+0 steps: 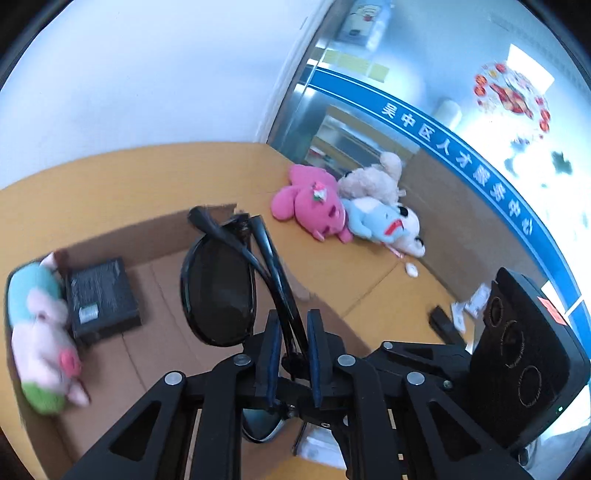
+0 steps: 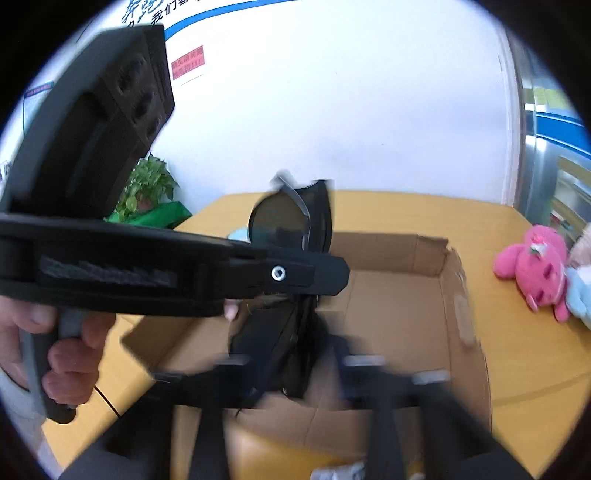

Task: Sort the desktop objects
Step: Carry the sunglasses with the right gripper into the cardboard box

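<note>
Both grippers, left (image 1: 291,354) and right (image 2: 291,369), are clenching folded sunglasses (image 1: 221,291), long axis pointing away, above the cardboard box (image 2: 454,280).

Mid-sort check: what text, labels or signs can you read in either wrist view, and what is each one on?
"吴中区人才服务中心": white characters on the blue wall band.
Red notice on the white wall: printed lines, too blurred to read.
Black box in the cardboard box: small print and sticker, unreadable.
Blue script at wall top: cut off, unreadable.
</note>
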